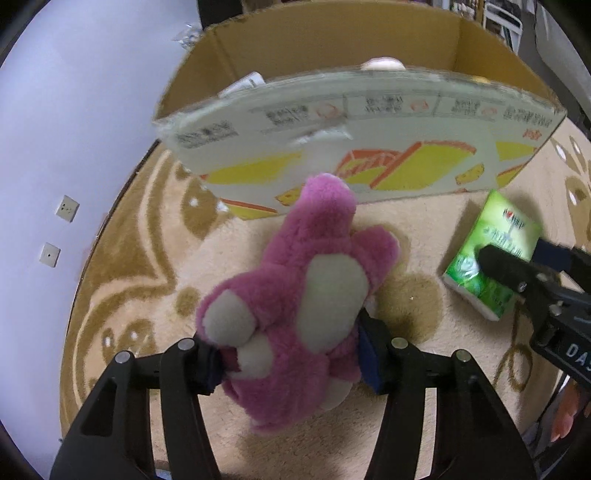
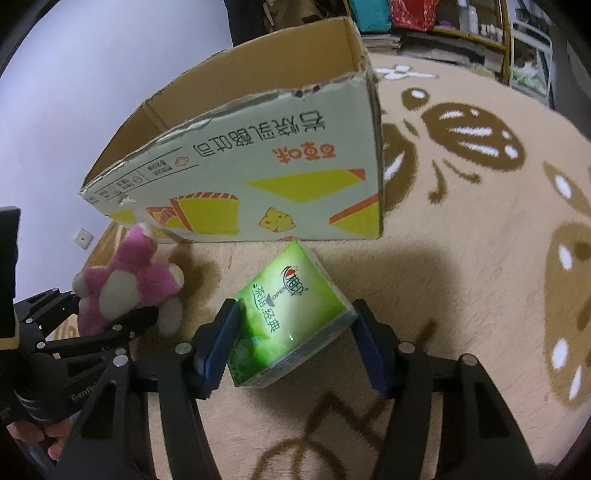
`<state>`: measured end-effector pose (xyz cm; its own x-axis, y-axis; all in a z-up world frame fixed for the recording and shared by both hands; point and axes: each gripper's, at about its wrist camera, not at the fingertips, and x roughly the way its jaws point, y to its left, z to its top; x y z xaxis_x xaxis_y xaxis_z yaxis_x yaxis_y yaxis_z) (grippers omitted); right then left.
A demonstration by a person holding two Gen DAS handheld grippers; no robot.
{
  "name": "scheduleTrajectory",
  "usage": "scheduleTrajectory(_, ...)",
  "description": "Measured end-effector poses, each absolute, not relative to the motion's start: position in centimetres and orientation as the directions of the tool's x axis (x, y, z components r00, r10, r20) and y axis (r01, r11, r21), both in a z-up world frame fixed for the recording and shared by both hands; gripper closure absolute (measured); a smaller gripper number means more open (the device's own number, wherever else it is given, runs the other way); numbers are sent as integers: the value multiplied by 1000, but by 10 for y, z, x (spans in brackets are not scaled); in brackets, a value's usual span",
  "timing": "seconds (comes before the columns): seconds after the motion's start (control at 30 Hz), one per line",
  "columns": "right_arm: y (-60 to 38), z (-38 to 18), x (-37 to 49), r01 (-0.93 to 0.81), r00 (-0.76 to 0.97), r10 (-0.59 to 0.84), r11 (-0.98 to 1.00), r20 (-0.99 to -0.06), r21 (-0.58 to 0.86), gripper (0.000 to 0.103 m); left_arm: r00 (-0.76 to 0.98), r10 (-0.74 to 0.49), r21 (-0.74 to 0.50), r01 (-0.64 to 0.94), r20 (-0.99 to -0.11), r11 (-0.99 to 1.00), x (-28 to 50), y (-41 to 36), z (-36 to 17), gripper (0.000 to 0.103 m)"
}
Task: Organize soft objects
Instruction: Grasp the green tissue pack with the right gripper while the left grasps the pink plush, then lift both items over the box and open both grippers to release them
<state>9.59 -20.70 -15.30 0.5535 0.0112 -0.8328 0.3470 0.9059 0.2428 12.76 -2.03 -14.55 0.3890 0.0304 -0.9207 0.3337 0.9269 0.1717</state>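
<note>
A: Where's the pink plush toy [image 1: 295, 295]?

B: Centre of the left wrist view, pinched at its lower body between the left gripper [image 1: 291, 360] fingers, raised over the patterned rug [image 1: 140, 236] just before the cardboard box [image 1: 369, 155].

A: And the green tissue pack [image 2: 288, 317]?

B: Lower centre of the right wrist view, tilted, between the right gripper [image 2: 291, 347] fingers. The left blue pad [image 2: 218, 347] presses its side and the right one meets its far corner (it looks gripped).

A: The box?

B: Open-topped, upper half of both frames, standing on the rug. Something pale [image 1: 382, 64] peeks over its rim; I cannot tell what.

A: Anything else?

B: A lilac wall [image 1: 55, 129] at upper left, cluttered shelves [image 2: 461, 26] at upper right.
</note>
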Motion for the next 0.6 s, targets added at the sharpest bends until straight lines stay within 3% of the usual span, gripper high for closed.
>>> scheduleTrajectory(0.3,-224,-142,80,370,617,48,864,-786,342,65,470,13,158,271,-883,950,113,-19,-113,47)
scheduleTrajectory(0.6,-201,-95,74,321,683,-53,918,-728,234,71,573,-1,148,214,-820,966,98,-13,-69,48)
